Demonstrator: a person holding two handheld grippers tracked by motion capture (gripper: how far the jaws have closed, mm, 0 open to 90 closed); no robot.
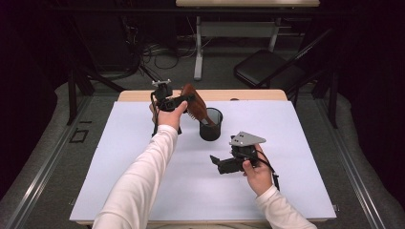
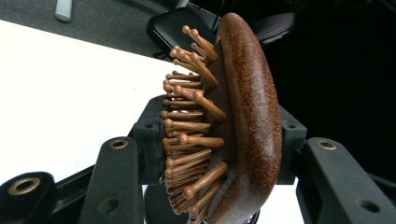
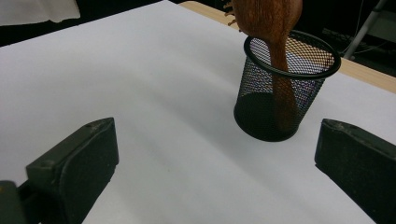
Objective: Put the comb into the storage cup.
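- The left gripper [image 1: 184, 101] is at the far side of the table, left of centre, with its jaws clamped on the head of a wooden hairbrush [image 1: 195, 106].
- In the left gripper view the hairbrush [image 2: 233, 121] stands on edge between the two black jaws: its rounded brown back faces right and its ball-tipped wooden pins point left.
- The brush is tilted, head up and to the left, with its handle reaching down into a black mesh cup [image 1: 211, 124].
- In the right gripper view the handle runs down inside the mesh cup [image 3: 285, 88] to near its bottom, while the brush head [image 3: 266, 16] sits above the rim.
- The cup stands upright on the white table [image 1: 143, 181], a little beyond the middle and just right of the left gripper.
- The right gripper [image 1: 220, 164] is at the near right, well apart from the cup, held low over the table in the person's right hand [image 1: 257, 172].
- Its jaws stand wide with nothing between them; in the right gripper view they frame the cup from a distance.
- The person's left hand [image 1: 169, 114] holds the left gripper's body, its white sleeve [image 1: 138, 186] reaching in from the near edge.
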